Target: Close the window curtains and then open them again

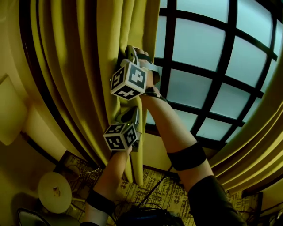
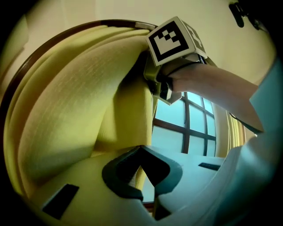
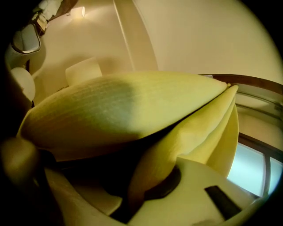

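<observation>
Yellow, soft and probably light, the curtain (image 1: 88,66) is hanging bunched left of the window (image 1: 208,57), and the left claw (image 1: 131,114) and right claw (image 1: 131,51) are both pinching its inner edge, likely the easiest place to pull.

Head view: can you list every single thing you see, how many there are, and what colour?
held curtain: one, yellow, bunched left of the window.
other curtain: one, yellow, at the window's right edge.
window: one, dark frame, pale blue panes, behind the curtains.
round table: one, white, bottom left on the floor.
patterned floor: dark and yellow, along the bottom.
wall lamp: one, glowing, seen only in the right gripper view.
left arm, right arm: bare with dark bands, reaching up.
left gripper: one, pale, shut on the held curtain's edge, lower down.
right gripper: one, pale, shut on the held curtain, higher up.
</observation>
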Demonstrator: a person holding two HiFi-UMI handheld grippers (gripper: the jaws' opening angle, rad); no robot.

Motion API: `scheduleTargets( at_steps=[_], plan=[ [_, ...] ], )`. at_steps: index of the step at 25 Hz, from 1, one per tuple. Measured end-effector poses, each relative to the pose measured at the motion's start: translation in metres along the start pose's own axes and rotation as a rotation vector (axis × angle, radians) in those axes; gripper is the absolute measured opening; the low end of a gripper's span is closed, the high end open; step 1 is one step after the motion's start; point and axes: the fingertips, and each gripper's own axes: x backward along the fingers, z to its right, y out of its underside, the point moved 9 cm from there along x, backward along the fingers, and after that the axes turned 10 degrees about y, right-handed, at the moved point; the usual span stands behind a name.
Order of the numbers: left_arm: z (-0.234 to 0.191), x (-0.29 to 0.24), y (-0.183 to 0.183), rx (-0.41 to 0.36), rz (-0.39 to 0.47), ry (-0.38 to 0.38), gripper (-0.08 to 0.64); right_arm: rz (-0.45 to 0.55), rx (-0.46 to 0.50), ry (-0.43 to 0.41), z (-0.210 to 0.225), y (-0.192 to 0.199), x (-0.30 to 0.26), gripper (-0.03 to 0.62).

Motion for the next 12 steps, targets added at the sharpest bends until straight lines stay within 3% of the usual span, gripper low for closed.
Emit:
scheduleTargets(
  at_steps=[5, 12],
  plan=[
    [-0.029, 0.012, -0.004, 0.017, 0.0, -0.027, 0.0, 0.005, -0.008, 0.016, -0.008, -0.004, -0.016, 0.02],
    [-0.029, -0.001, 0.001, 0.007, 0.014, -0.072, 0.0, 0.045, -0.033, 0.018, -0.001, 0.011, -0.016, 0.02]
  ],
)
